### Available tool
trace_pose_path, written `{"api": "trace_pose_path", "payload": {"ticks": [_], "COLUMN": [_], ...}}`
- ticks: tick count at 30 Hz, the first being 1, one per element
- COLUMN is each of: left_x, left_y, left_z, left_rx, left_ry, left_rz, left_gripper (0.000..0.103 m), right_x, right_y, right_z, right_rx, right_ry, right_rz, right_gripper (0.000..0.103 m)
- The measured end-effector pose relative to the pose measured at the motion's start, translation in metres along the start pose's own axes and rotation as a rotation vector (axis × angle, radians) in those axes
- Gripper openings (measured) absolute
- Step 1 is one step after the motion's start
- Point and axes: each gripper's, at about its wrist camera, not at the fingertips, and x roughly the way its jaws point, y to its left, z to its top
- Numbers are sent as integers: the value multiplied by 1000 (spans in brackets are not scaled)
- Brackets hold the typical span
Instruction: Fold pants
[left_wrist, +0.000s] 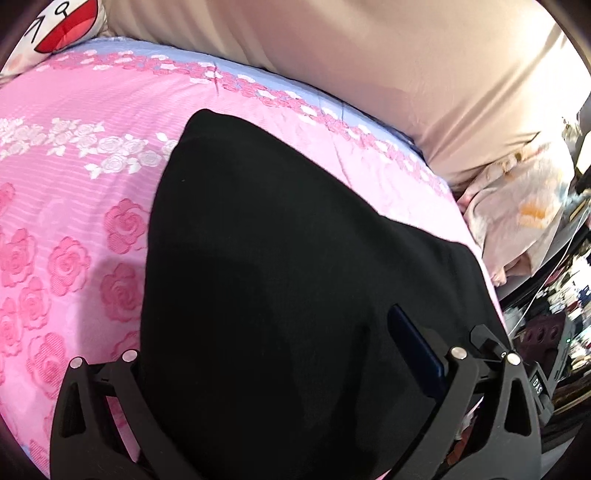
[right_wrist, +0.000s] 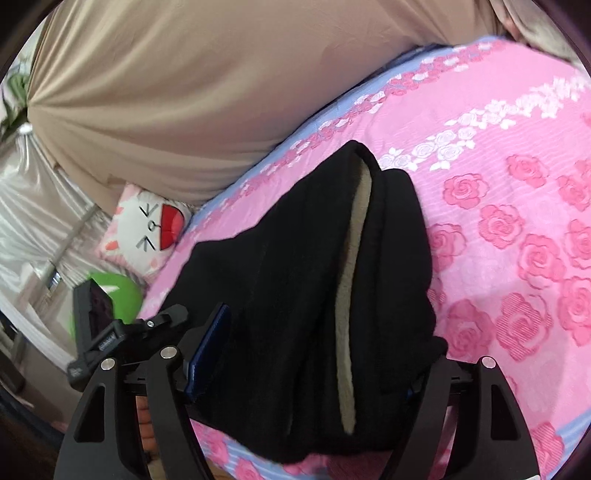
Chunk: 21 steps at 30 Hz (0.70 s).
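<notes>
The right gripper stands with its jaws spread wide, the folded black pants bunched between them; the blue pad on one finger sits just beside the cloth, not pressing. The left gripper is also spread wide over the pants, though whether its pads press the fabric I cannot tell. The pants lie on a pink rose-patterned bedspread, with a cartoon pillow near the beige headboard
</notes>
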Motion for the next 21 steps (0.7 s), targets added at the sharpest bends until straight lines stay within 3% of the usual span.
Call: {"api": "trace_pose_path", "payload": {"ticks": [2,3,4,5,6,8,12,21], "left_x": [4,6,5,3,2,-3,-14,-73], "left_y": [-6,-9,-10,-10,-8,-1,0,-17], "left_z": [1,1,0,-1,-1,1,0,-31], "left_rx": [15,30,32,26,14,-23,-27,66], "left_ry": [-6,-7,-9,-10,1,24,40,71], "left_rz": [15,35,59,65,34,-15,-36,-62], "left_gripper": [97,93,85,67,58,52,47,46], "right_x": [3,4,4,3,1,-5,-18,-68], "right_y": [-1,-3,-6,-8,-9,-4,14,46], "right_z": [4,5,6,6,6,4,-1,-33], "right_rx": [19,34,50,62,77,75,43,18], "right_ry": [1,3,6,10,12,15,6,47], "right_rz": [20,23,8,14,20,4,-13,-5], "right_gripper": [71,57,43,41,37,33,31,31]}}
